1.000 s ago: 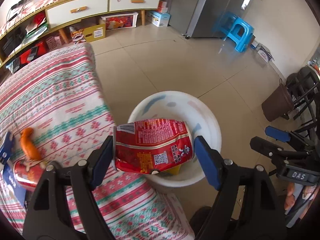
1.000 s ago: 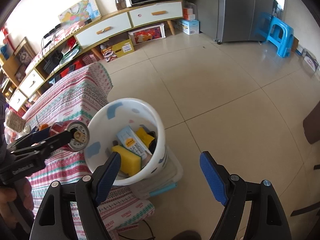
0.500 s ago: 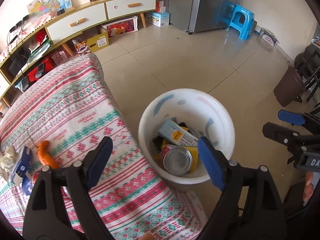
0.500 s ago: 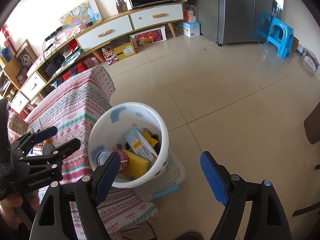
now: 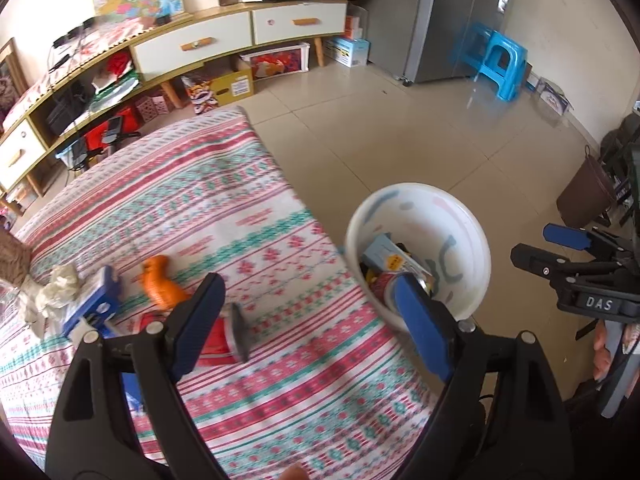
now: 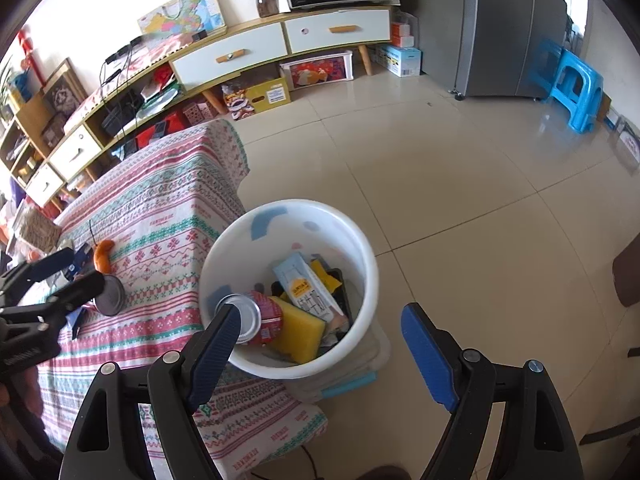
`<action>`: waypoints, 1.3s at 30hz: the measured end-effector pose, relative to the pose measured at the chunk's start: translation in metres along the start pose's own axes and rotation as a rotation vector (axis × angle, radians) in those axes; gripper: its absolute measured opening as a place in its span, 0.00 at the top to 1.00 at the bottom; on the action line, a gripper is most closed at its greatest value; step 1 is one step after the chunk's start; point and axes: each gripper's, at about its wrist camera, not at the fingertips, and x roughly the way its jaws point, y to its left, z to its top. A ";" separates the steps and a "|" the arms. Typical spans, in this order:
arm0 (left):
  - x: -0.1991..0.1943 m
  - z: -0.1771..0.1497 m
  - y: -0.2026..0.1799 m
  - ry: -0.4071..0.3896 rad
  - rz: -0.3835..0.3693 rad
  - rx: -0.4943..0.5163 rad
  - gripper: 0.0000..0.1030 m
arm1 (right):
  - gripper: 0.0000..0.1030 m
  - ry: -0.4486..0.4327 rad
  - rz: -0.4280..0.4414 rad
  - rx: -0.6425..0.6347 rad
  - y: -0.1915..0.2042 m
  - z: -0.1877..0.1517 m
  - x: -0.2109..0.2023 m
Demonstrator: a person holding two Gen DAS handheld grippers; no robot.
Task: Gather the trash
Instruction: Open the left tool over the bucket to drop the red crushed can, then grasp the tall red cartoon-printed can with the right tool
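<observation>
White plastic, the trash bucket (image 6: 362, 240) stands on the tiled floor just beside the near right edge of the table (image 5: 168, 200), which wears a red, green and white patterned cloth. Only the right wrist view looks down into the bucket: a red can (image 6: 256, 316) lies on its side with its silver end facing up, touching a yellow sponge (image 6: 300, 334), with a pale blue carton (image 6: 308, 286) behind them. From the left wrist view the bucket (image 5: 452, 216) sits far right of the frame and its contents are mostly masked by that gripper's right finger. That view instead shows what remains on the cloth: a second red can (image 5: 218, 338) lying partly behind the left finger, an orange piece (image 5: 160, 284), a blue box (image 5: 98, 296) and crumpled white paper (image 5: 56, 288) further left. The left gripper (image 5: 308, 328) has its jaws wide apart, having just been opening, with nothing between them but cloth below. The right gripper (image 6: 320, 344) also stands wide apart and empty, over the bucket's near rim. Each view catches the other gripper at its edge.
</observation>
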 end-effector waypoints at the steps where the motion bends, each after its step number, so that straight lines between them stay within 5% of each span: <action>1: -0.002 -0.002 0.005 -0.003 0.003 -0.003 0.16 | 0.18 0.001 0.000 -0.004 0.003 0.000 0.001; 24: -0.034 -0.053 0.154 -0.009 0.122 -0.225 0.15 | 0.18 0.043 0.041 -0.156 0.116 0.006 0.034; 32: -0.016 -0.085 0.211 0.124 0.156 -0.445 0.15 | 0.17 0.048 0.091 -0.188 0.166 0.006 0.040; 39: -0.025 -0.108 0.232 0.145 0.166 -0.480 0.15 | 0.17 0.062 0.145 -0.247 0.223 -0.003 0.048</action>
